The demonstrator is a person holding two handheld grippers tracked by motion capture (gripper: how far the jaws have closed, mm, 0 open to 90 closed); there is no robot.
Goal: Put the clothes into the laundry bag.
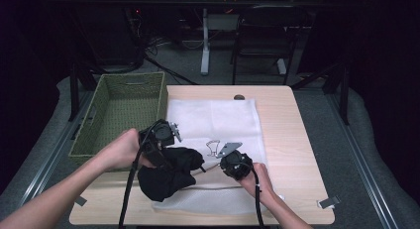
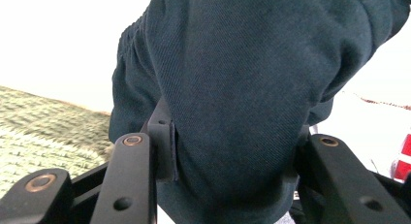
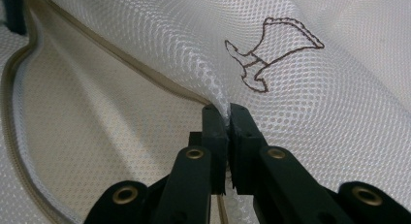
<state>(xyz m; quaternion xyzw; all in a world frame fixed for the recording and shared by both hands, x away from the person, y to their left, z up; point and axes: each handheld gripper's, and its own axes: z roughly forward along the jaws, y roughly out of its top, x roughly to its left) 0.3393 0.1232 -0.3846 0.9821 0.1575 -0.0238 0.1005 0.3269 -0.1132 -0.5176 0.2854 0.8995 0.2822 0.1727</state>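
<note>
Reaching in from the bottom edge of the high view: two bare forearms, each hand carrying a tool over a light wooden table [image 1: 297, 140].

Left tool [image 1: 171, 159] gripping a dark garment [image 1: 166, 177], jaws standing partway apart and pressing into a thick fold of the cloth on both sides, as seen close up in the left gripper view [image 2: 232, 156]. Dark garment [image 2: 252, 78] looking like heavy blue-black twill with a gathered, elastic-like edge at the upper left of that view. Bunching into a loose heap near the front left part of the table, lying partly on a white mesh bag [image 1: 218, 120] and touching it.

Right tool [image 1: 218, 164] pinching the mesh bag, jaws closed tight on a raised ridge of netting beside a beige zipper edge [image 3: 121, 54], seen plainly in the right gripper view [image 3: 228, 120]. Lifting that layer so the bag mouth is gaping toward the garment. Mesh bag [image 3: 315, 117] bearing a small brown outline emblem [image 3: 271, 52] just beyond the pinched spot, also showing in the high view [image 1: 214, 147].

Sitting at the left edge of the table, just beside the bag: a green woven basket [image 1: 99, 125], showing in the left gripper view as a green weave [image 2: 43, 136] low on the left.

Standing on the floor beyond the table: a dark chair [image 1: 262, 35] and a white table leg [image 1: 204, 40].
</note>
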